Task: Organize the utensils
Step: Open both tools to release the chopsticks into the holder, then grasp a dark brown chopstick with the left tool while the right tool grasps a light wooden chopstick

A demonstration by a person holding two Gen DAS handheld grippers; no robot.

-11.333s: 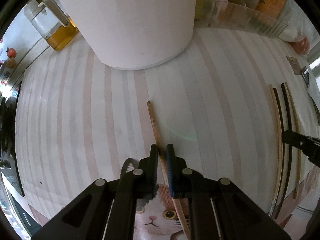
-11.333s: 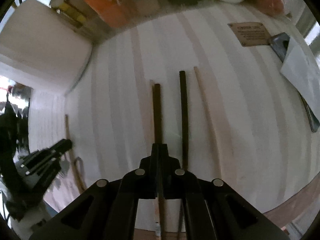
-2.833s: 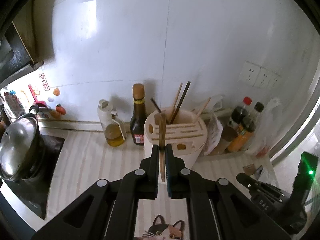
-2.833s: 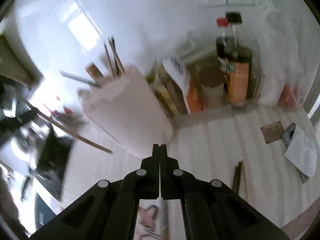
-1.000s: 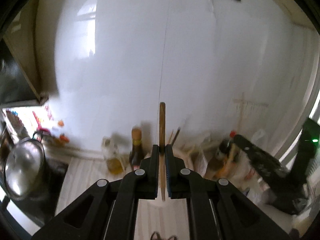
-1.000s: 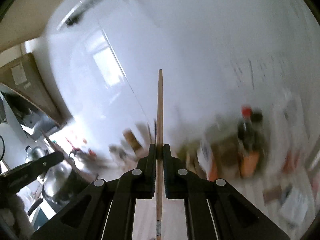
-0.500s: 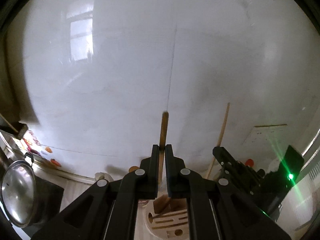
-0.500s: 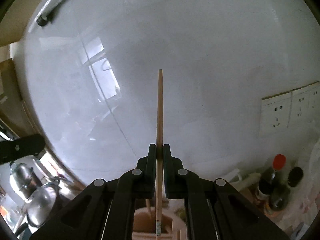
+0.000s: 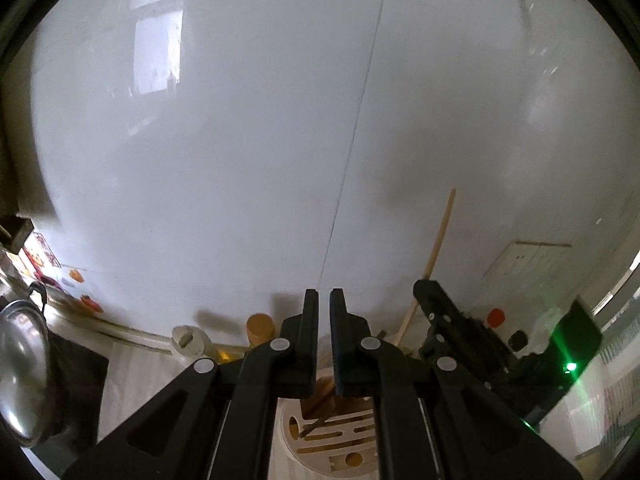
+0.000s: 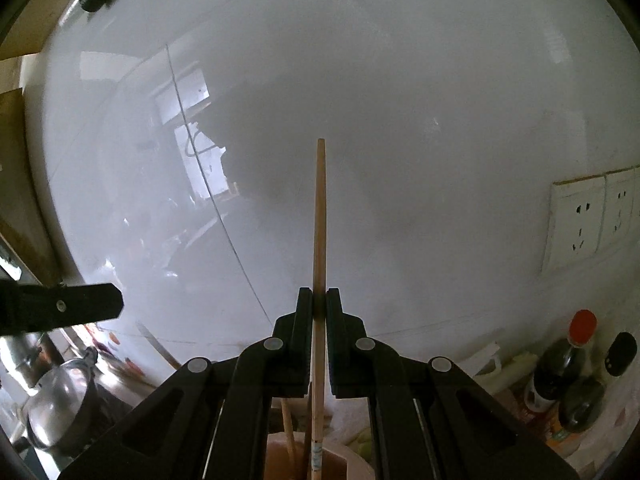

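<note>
Left wrist view: the left gripper (image 9: 324, 300) hides most of the utensil holder (image 9: 344, 444); its jaws stand nearly closed, and the chopstick clamped half a second ago is gone. The right gripper (image 10: 319, 300) clamps an upright chopstick (image 10: 319, 220) over the holder, lower tip blurred.

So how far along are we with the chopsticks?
Done: a few chopsticks already stand in the holder. In hand: the right gripper is clamped on a light chopstick, upright, its lower end at the holder's opening. The left gripper is shut, nothing showing above its tips. Left: drop that one in; any others are out of view.
</note>
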